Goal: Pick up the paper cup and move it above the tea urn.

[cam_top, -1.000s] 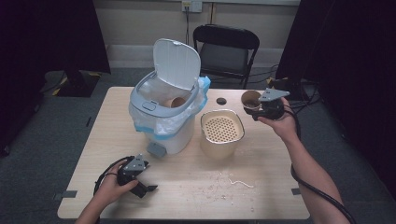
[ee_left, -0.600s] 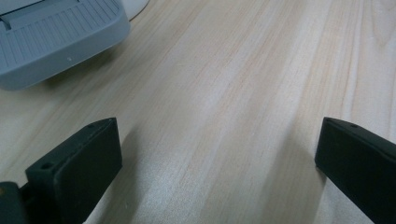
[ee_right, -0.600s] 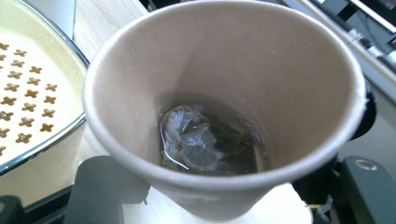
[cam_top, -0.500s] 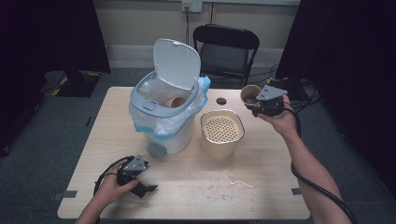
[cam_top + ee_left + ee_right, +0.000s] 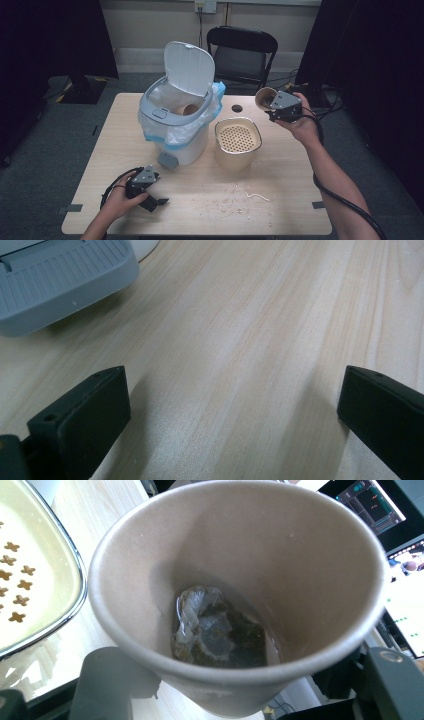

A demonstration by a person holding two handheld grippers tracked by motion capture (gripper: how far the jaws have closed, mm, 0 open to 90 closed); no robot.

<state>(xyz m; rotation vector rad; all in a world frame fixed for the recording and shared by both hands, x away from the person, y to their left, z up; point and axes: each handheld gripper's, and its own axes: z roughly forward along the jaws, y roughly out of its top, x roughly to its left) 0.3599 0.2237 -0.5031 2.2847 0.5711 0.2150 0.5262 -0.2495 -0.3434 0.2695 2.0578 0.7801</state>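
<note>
Cup (image 5: 235,595) clamped between right tongs (image 5: 240,690).

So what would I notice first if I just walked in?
Probably the white pedal bin with its lid flipped up, standing at the left of the pale wooden table. Then the brown paper cup gripped in the right gripper above the table's far right corner, a soggy used tea bag at its bottom.
</note>
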